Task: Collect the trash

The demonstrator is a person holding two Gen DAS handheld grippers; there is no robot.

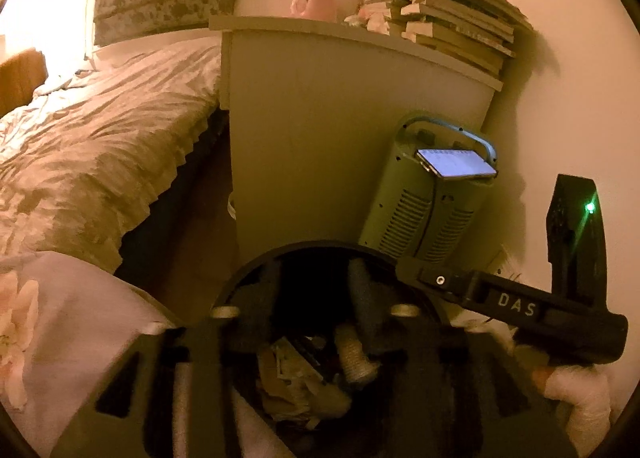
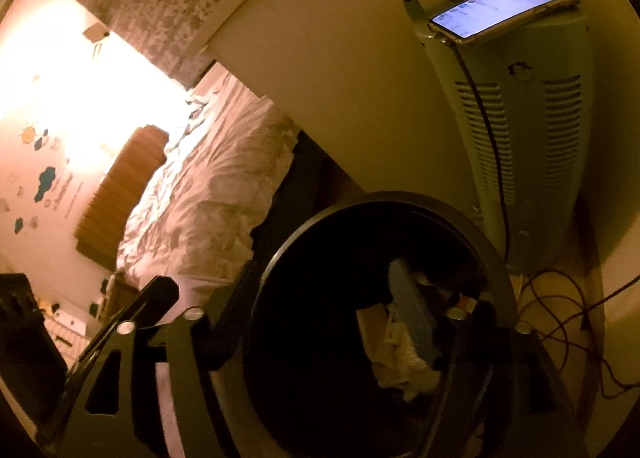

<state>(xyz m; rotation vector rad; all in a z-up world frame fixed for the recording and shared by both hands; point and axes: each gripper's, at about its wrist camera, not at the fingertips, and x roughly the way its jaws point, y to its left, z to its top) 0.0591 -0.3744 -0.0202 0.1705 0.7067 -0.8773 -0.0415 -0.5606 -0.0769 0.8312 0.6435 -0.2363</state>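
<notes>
Both tools hang over the mouth of a round dark waste bin, so the step in hand is, I judge, the dropping of collected trash into it. The left gripper points down into the bin with its jaws apart; nothing is pressed between them. Directly under its fingers, deep in the bin, lies crumpled paper and card trash with a pale cork-like roll just beside it.

The right gripper also stands above the bin with its jaws apart. Between and below its fingers I see a pale blue flat piece and white crumpled paper. They seem to lie inside the bin and not in a grip, but the light is dim there and I cannot tell it surely.

In the left view the black body of the right tool crosses just to the right, held by a hand in a white sleeve.

Behind the bin stands a pale green ribbed heater with a lit phone on top, then a white cabinet carrying a stack of books. To the left is a bed with a crumpled cover.

The next move calls for lifting both tools clear of the rim and looking for more trash.
</notes>
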